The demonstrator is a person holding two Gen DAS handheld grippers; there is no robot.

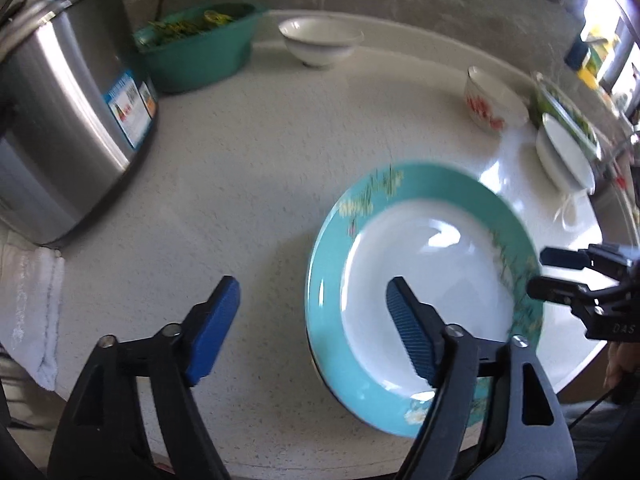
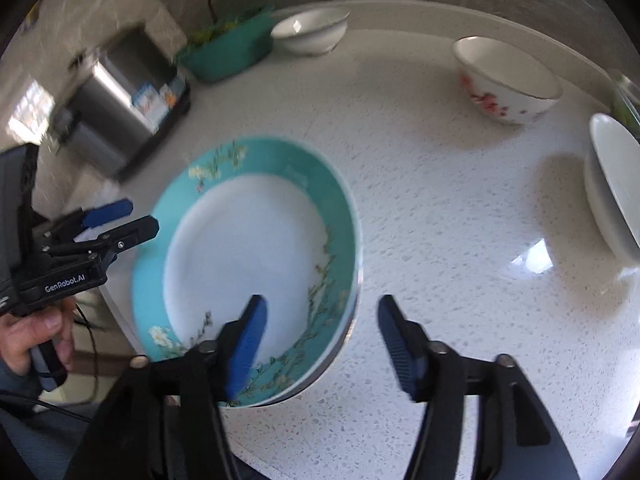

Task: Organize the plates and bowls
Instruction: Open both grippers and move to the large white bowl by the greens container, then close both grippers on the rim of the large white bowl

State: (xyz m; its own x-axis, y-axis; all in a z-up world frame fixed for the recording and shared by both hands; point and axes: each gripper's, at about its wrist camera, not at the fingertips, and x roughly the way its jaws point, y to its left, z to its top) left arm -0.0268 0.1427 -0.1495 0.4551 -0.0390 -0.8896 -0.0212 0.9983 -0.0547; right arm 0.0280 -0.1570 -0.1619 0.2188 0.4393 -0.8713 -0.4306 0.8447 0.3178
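Speckled white counter (image 2: 460,208) carries everything. Steel cooker (image 1: 68,136) far left, green basin (image 1: 200,48) beside it. Teal-rimmed plate (image 2: 248,240) flat on counter near front edge, darker rim showing just under it. Stacked white dishes (image 2: 612,184) far right. Flowered bowl (image 2: 508,80) and plain white bowl (image 2: 308,28) toward back. Left gripper (image 1: 312,320) spread wide, straddling plate's left rim, gripping nothing. Right gripper (image 2: 320,344) likewise released, straddling right rim.
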